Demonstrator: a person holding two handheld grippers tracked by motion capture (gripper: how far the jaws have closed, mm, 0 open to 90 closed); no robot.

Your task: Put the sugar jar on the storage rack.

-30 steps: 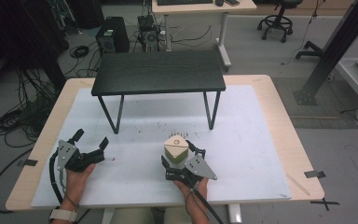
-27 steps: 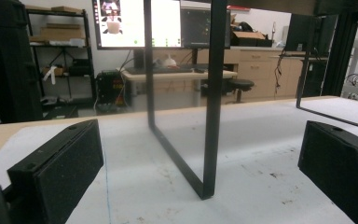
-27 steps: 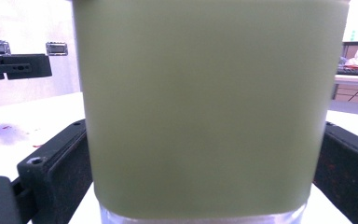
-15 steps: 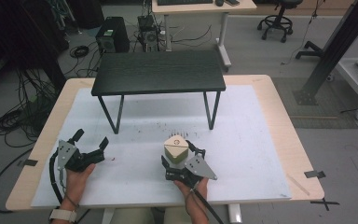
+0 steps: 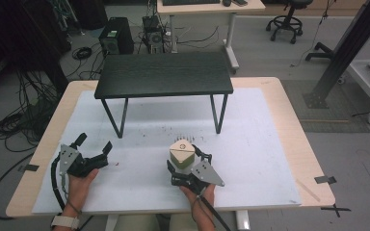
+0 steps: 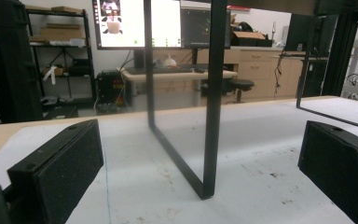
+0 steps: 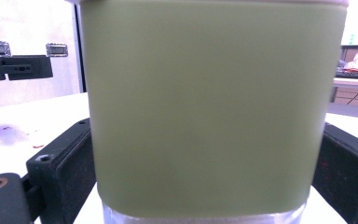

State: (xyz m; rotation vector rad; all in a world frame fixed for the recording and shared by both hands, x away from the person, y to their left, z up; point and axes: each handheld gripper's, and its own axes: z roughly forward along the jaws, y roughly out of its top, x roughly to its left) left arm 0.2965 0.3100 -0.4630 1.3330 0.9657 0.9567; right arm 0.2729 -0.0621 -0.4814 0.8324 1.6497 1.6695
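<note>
A pale green container (image 5: 180, 153) with a cream lid stands on the white mat near the table's front edge. In the right gripper view the container (image 7: 209, 107) fills the space between the two black jaws. My right gripper (image 5: 188, 161) has just been closing its jaws, and the pads now lie against the container's sides. At the front left, my left gripper (image 5: 95, 142) rests low on the mat, open, with nothing between its jaws. In the left gripper view the left gripper (image 6: 200, 158) faces a leg (image 6: 212, 93) of the small black table.
A small black table (image 5: 164, 74) on thin metal legs stands on the white mat (image 5: 270, 144) at the back middle. The mat covers most of a wooden tabletop (image 5: 289, 101). Cables, a desk and a chair lie on the floor beyond.
</note>
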